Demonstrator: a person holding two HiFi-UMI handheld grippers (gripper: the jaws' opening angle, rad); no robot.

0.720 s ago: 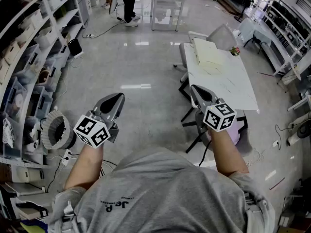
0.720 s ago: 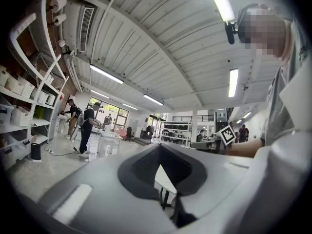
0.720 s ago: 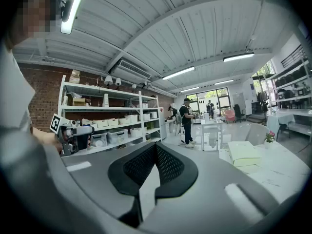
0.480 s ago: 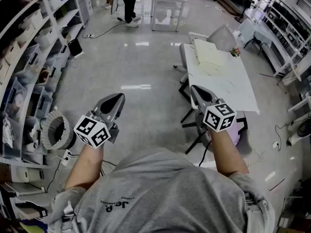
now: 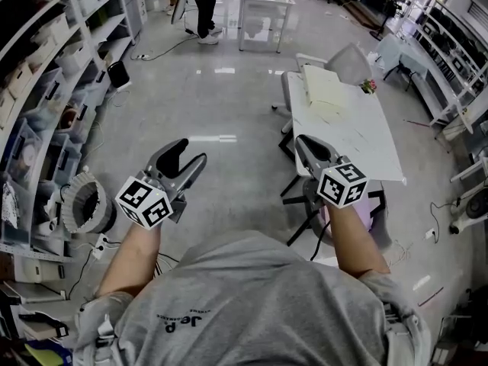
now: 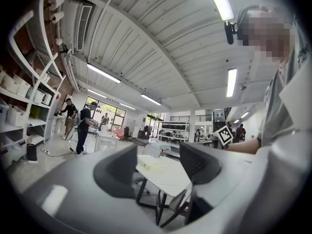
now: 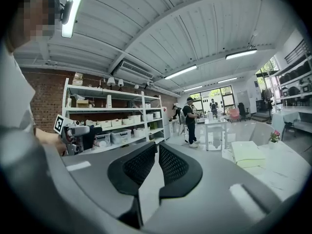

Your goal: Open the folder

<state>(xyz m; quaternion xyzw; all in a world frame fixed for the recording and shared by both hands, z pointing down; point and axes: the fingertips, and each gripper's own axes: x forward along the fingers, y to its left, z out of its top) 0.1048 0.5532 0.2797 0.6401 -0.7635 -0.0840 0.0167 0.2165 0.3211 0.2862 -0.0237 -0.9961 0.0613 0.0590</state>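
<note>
A pale yellow folder (image 5: pixel 326 85) lies shut on the far end of a white table (image 5: pixel 358 139); it also shows in the left gripper view as the folder (image 6: pixel 150 163) and in the right gripper view as the folder (image 7: pixel 247 153). Both grippers hang in the air over the floor, well short of it. My left gripper (image 5: pixel 189 152) points level and is open, with nothing between its jaws; seen along its own jaws, the left gripper (image 6: pixel 157 162) frames only the distant table. My right gripper (image 5: pixel 305 143) hovers near the table's near corner, shut and empty, its pads meeting at the right gripper (image 7: pixel 157 155).
Shelving with bins (image 5: pixel 53 90) lines the left wall. A white ribbed coil (image 5: pixel 86 206) lies on the floor by it. A black chair (image 5: pixel 309 204) stands under the table and a grey chair (image 5: pixel 347 56) behind it. A person (image 5: pixel 204 2) stands at a far white table (image 5: pixel 263 6).
The left gripper's jaws, together before, now stand apart. The right gripper stays as it was. The head view has shifted slightly.
</note>
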